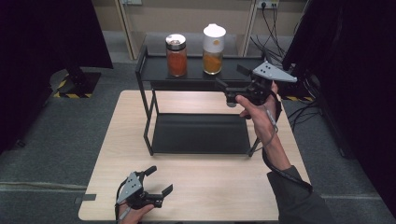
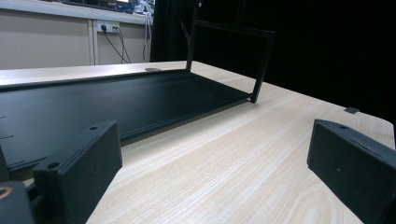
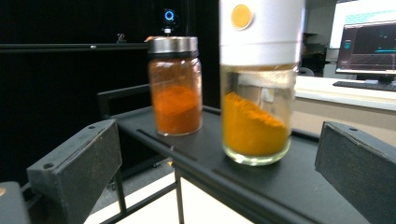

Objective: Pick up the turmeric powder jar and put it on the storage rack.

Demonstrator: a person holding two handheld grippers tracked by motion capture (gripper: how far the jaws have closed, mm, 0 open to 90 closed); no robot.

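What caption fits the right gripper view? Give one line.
Open right hand-held gripper faces a white-capped jar of yellow powder beside a metal-lidded jar of orange powder on a black shelf.

High view looks down; both tool views sit low, sharing the black rack

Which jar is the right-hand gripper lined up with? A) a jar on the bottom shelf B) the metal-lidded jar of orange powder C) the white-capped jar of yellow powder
C: in the right gripper view the white-capped jar stands centred between the open jaws of the right gripper, untouched, on the top shelf.
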